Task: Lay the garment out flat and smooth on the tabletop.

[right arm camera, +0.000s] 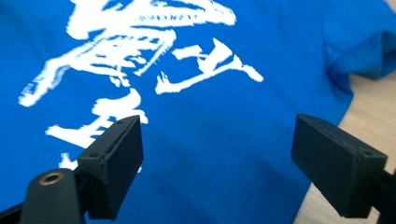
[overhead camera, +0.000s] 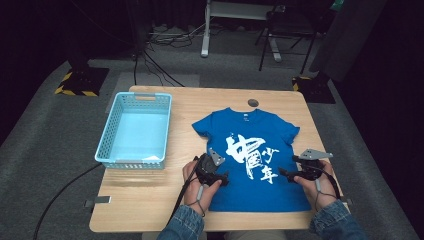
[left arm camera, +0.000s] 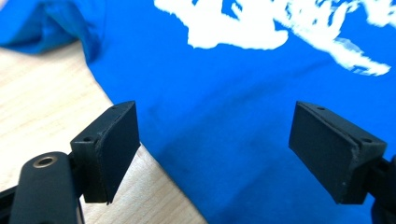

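Note:
A blue T-shirt [overhead camera: 252,150] with white brush lettering lies flat, front up, on the wooden table [overhead camera: 150,200], neck toward the far edge. My left gripper [overhead camera: 223,176] sits over the shirt's left edge near the hem, jaws wide apart with nothing between them. In the left gripper view the left gripper [left arm camera: 215,154] straddles the blue T-shirt [left arm camera: 243,112] edge, one jaw over bare wood. My right gripper [overhead camera: 285,173] hovers at the shirt's right side, also open. The right gripper [right arm camera: 217,163] frames plain blue T-shirt [right arm camera: 224,130] cloth below the print.
A light blue plastic basket [overhead camera: 134,131] stands on the table's left half, holding nothing that I can make out. A small dark round disc [overhead camera: 253,103] lies beyond the shirt's collar. Bare wood stretches along the front left. Cables and stands crowd the floor behind.

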`<state>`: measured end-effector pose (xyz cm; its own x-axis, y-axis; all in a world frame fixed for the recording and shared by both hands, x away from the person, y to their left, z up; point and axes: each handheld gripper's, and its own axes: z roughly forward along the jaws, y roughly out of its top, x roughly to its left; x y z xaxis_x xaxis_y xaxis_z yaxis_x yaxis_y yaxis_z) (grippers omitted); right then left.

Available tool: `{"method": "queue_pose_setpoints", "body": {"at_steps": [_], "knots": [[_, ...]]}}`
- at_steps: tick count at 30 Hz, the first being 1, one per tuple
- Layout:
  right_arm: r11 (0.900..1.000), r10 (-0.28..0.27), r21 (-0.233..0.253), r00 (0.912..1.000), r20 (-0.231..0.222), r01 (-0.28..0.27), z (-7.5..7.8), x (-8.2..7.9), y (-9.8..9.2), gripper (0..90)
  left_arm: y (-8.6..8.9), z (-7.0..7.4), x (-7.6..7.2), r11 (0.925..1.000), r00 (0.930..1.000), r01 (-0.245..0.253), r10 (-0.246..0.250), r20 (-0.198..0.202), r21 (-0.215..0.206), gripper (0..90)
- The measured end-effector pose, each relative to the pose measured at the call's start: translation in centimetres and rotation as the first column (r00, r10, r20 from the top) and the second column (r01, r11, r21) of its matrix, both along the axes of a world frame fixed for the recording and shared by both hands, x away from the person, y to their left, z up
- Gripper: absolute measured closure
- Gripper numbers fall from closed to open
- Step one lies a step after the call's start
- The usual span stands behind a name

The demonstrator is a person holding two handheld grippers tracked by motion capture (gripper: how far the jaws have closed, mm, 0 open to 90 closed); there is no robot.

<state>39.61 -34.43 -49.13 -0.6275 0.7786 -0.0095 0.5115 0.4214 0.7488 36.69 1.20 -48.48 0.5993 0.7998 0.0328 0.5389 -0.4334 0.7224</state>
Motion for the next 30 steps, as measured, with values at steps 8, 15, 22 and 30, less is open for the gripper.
{"method": "queue_pose_setpoints", "body": {"at_steps": [8,15,22,30], "knots": [[1.000,0.021,0.022,0.9993,0.030,-0.021,2.4,-1.4,-0.4,17.3,0.8,2.3,-1.7,1.0000,0.9993,0.009,-0.009,0.035,0.004,15.5],[0.999,0.038,0.027,0.9983,0.044,-0.040,4.0,-2.4,-1.1,17.3,1.8,3.6,-3.2,0.9999,0.9965,0.016,-0.016,0.082,-0.002,14.9],[0.998,0.045,0.034,0.9979,0.048,-0.046,4.6,-3.1,-1.4,17.6,2.6,4.1,-4.2,0.9999,0.9959,0.014,-0.013,0.089,-0.010,14.9],[0.999,0.040,0.019,0.9972,0.064,-0.042,5.2,-3.8,-2.4,17.9,4.8,4.3,-5.2,0.9997,0.9949,-0.024,0.025,0.098,-0.010,14.9]]}}
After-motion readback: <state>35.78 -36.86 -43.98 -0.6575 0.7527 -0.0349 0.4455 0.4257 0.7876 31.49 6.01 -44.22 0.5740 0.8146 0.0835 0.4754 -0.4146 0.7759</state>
